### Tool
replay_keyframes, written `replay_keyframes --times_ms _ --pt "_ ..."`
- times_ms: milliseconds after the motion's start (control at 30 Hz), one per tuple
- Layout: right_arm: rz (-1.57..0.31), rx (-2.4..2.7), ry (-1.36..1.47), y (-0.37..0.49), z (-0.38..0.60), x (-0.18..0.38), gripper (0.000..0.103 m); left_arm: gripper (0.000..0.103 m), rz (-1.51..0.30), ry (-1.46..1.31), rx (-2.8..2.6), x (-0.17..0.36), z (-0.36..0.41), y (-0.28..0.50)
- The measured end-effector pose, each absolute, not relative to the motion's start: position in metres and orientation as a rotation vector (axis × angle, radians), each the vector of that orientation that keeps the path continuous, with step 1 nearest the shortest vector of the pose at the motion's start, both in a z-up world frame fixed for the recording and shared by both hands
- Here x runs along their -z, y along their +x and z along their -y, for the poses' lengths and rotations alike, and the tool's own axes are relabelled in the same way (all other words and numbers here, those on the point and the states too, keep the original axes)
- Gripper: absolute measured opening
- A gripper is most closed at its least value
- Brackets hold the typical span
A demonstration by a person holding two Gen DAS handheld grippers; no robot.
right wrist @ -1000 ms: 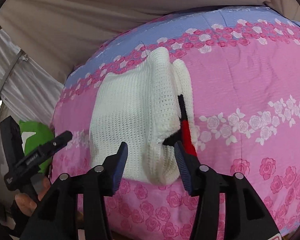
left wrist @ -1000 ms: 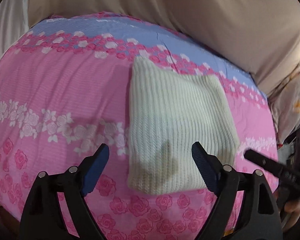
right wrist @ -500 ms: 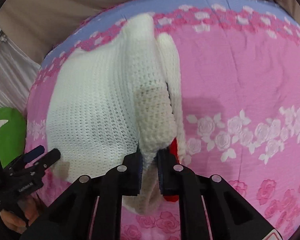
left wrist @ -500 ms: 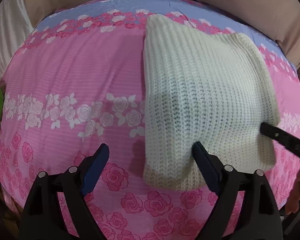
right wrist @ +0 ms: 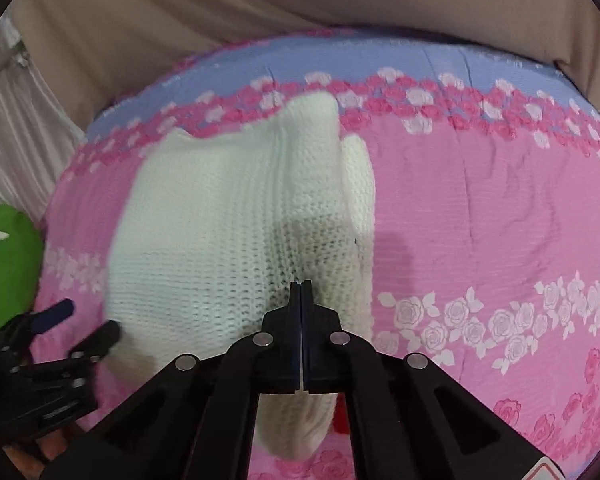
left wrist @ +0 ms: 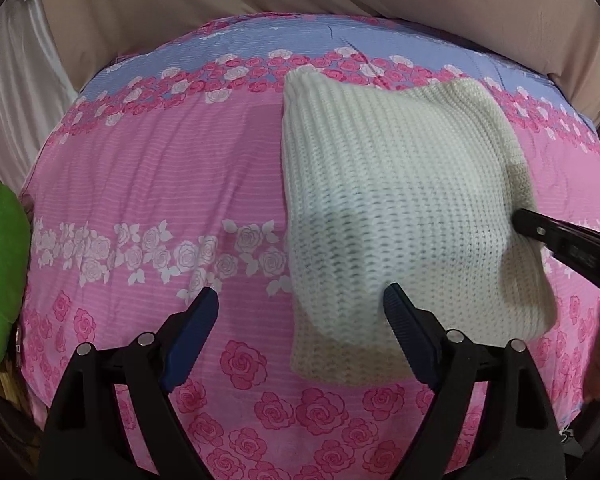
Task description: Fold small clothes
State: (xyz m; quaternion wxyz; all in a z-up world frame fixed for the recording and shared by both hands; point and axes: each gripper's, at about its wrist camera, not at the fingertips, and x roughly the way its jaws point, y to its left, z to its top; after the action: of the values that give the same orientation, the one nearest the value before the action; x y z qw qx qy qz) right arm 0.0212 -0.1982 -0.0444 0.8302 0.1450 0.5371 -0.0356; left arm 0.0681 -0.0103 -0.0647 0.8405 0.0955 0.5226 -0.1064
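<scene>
Two tools: right tool (right wrist: pixel 301 286) pinches the white knit garment (right wrist: pixel 220 240); left tool (left wrist: pixel 300 312) spread; no writing legible.

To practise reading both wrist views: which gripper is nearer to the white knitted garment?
Right. The right gripper is shut on the white knitted garment at its raised right edge. The left gripper is open over the garment's near left corner, gripping nothing.
</scene>
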Motion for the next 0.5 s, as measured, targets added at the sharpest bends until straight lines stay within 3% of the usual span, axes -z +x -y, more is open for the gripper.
replay_keyframes --times_ms 233,500 --pt "-1.124 0.095 0.282 0.035 0.191 0.033 0.0 0.082 -1.08 0.24 0.212 0.066 0.015 0.065" --pt "-1.04 0.153 0.442 -0.043 0.205 -0.004 0.004 0.083 -1.026 0.242 0.18 0.055 0.011 0.053"
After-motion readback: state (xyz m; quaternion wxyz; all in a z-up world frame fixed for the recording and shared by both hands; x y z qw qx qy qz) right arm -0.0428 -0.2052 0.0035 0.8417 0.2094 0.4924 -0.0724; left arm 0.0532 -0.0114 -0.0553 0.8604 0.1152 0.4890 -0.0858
